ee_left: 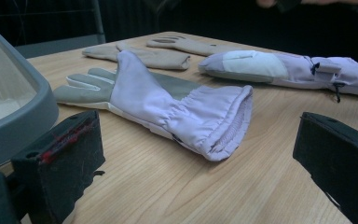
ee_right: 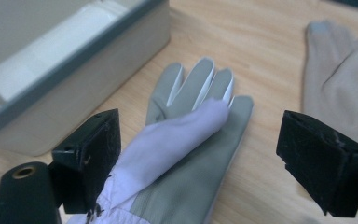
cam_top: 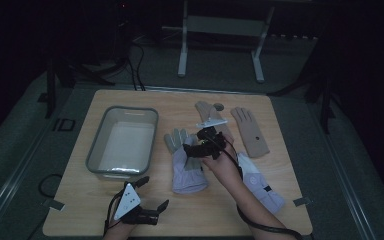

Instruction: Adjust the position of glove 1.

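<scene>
A lavender glove with a grey palm [cam_top: 187, 167] lies in the middle of the wooden table, fingers pointing away from me, part of it folded over. My right gripper [cam_top: 200, 143] hovers just above it and stands open; in the right gripper view the glove [ee_right: 191, 140] lies between and below the jaws of the right gripper [ee_right: 205, 158]. My left gripper [cam_top: 154, 194] rests open near the front edge, aimed at the glove's cuff [ee_left: 214, 121]; nothing is between the jaws of the left gripper [ee_left: 198, 163]. A second lavender glove [cam_top: 260, 182] lies under my right forearm.
A grey bin [cam_top: 100, 145] stands at the left, seen close in both gripper views [ee_left: 18, 112] [ee_right: 74, 65]. Two beige gloves [cam_top: 206, 111] [cam_top: 250, 131] lie at the back right. The second lavender glove [ee_left: 279, 67] and beige gloves [ee_left: 144, 55] sit beyond.
</scene>
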`<move>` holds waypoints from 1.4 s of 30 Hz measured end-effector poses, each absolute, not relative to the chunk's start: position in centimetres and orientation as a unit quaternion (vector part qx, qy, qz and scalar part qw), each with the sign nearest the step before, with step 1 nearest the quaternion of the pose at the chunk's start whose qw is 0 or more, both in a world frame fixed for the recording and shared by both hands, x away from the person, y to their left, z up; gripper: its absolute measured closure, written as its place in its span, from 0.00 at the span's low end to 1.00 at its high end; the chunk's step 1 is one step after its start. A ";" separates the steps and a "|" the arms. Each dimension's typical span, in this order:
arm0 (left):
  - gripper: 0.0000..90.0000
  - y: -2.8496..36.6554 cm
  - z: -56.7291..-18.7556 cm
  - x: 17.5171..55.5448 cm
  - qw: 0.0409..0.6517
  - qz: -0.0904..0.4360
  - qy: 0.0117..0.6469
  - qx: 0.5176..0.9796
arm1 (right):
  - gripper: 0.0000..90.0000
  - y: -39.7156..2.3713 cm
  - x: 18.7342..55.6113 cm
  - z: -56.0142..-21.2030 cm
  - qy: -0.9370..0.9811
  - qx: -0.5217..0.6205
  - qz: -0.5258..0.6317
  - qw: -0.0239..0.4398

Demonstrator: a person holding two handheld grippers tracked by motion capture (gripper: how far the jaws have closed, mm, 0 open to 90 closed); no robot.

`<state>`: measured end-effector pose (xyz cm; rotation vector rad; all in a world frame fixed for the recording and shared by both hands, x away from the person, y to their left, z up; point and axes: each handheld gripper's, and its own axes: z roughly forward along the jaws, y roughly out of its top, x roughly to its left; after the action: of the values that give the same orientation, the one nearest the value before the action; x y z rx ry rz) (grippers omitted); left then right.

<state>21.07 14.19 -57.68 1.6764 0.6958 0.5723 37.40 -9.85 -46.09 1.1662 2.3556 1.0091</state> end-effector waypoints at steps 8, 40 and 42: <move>0.02 14.2 -57.7 21.1 0.585 0.241 0.298 0.715 | 0.21 -8.8 38.8 -49.7 0.833 0.425 0.323 0.145; 0.02 14.2 -57.7 21.1 0.588 0.235 0.295 0.715 | 0.87 -11.1 37.6 -51.4 0.728 0.555 0.398 0.065; 0.02 14.2 -57.7 21.1 0.588 0.236 0.295 0.716 | 0.87 -11.8 37.3 -50.7 0.714 0.565 0.407 0.075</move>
<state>21.07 14.15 -57.68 1.6671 0.6867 0.5487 37.28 -11.78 -50.66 1.6968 2.1415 1.2198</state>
